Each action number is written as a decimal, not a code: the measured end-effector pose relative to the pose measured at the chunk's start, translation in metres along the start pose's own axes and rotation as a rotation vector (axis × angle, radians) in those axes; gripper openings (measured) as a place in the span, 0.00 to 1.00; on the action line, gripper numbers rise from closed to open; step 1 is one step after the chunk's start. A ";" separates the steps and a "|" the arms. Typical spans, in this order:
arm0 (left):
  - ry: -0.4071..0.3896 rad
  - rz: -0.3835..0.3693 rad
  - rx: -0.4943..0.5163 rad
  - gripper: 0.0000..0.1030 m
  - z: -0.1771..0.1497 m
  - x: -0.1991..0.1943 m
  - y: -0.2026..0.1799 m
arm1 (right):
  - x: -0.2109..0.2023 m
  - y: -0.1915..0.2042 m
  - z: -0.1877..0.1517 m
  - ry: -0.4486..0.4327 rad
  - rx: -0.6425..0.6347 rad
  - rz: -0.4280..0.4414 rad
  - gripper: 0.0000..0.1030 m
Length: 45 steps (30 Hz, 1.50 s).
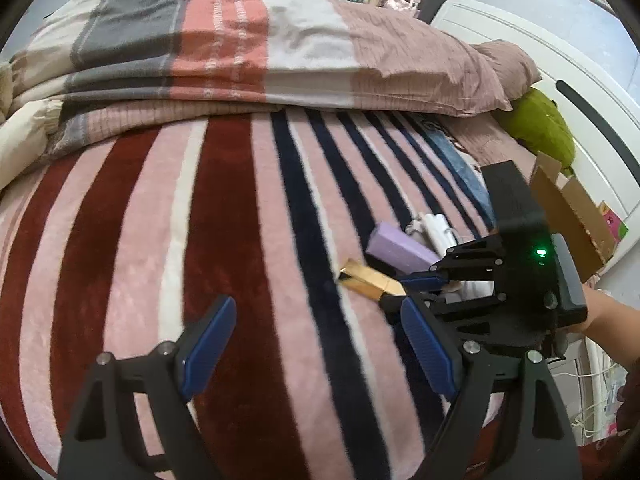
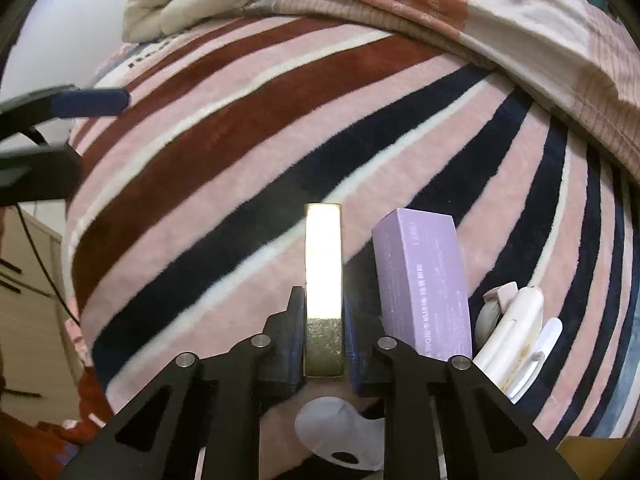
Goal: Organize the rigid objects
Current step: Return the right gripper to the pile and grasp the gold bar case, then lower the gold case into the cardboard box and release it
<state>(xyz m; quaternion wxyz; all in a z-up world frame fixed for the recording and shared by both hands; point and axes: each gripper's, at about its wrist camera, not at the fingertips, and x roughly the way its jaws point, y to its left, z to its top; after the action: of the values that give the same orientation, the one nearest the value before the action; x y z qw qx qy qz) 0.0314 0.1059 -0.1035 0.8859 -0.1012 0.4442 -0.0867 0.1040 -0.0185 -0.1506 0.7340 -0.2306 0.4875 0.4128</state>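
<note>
A shiny gold box [image 2: 323,280] lies lengthwise on the striped blanket [image 2: 240,160]. My right gripper [image 2: 323,320] is shut on its near end, one blue pad against each side. In the left wrist view the gold box [image 1: 370,280] sits in the right gripper [image 1: 412,288]. A purple box [image 2: 424,280] lies just right of the gold one; it also shows in the left wrist view [image 1: 400,250]. My left gripper [image 1: 316,336] is open and empty above the blanket [image 1: 200,220], left of these boxes.
White plastic items [image 2: 516,340] lie right of the purple box. A white object [image 2: 340,432] lies under the right gripper. An open cardboard box [image 1: 572,216] and a green plush toy [image 1: 540,124] are at the right. Folded quilts [image 1: 224,48] are heaped behind.
</note>
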 end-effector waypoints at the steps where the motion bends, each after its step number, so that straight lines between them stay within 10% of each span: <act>1: -0.003 -0.015 0.002 0.80 0.002 -0.001 -0.003 | -0.007 0.002 -0.001 -0.018 -0.002 0.010 0.13; 8: -0.050 -0.154 0.061 0.80 0.035 -0.015 -0.052 | -0.084 0.016 -0.005 -0.194 0.001 0.074 0.13; 14: -0.066 -0.263 0.120 0.48 0.070 -0.021 -0.105 | -0.157 0.014 -0.020 -0.343 0.032 0.068 0.13; 22: -0.028 -0.330 0.259 0.39 0.116 0.003 -0.204 | -0.220 -0.039 -0.068 -0.432 0.161 -0.019 0.13; 31: 0.193 -0.395 0.357 0.39 0.140 0.080 -0.305 | -0.253 -0.128 -0.128 -0.308 0.391 -0.051 0.13; 40: 0.276 -0.313 0.391 0.46 0.132 0.107 -0.326 | -0.231 -0.159 -0.138 -0.114 0.411 -0.057 0.14; 45: 0.231 -0.283 0.396 0.63 0.135 0.090 -0.314 | -0.235 -0.158 -0.142 -0.100 0.403 -0.101 0.43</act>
<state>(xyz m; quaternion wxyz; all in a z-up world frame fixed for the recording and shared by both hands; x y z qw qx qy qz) 0.1728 -0.2051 -0.0131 0.8111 0.0235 0.4980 -0.3058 0.1176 -0.3002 -0.0072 0.8084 -0.0825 0.5109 0.2804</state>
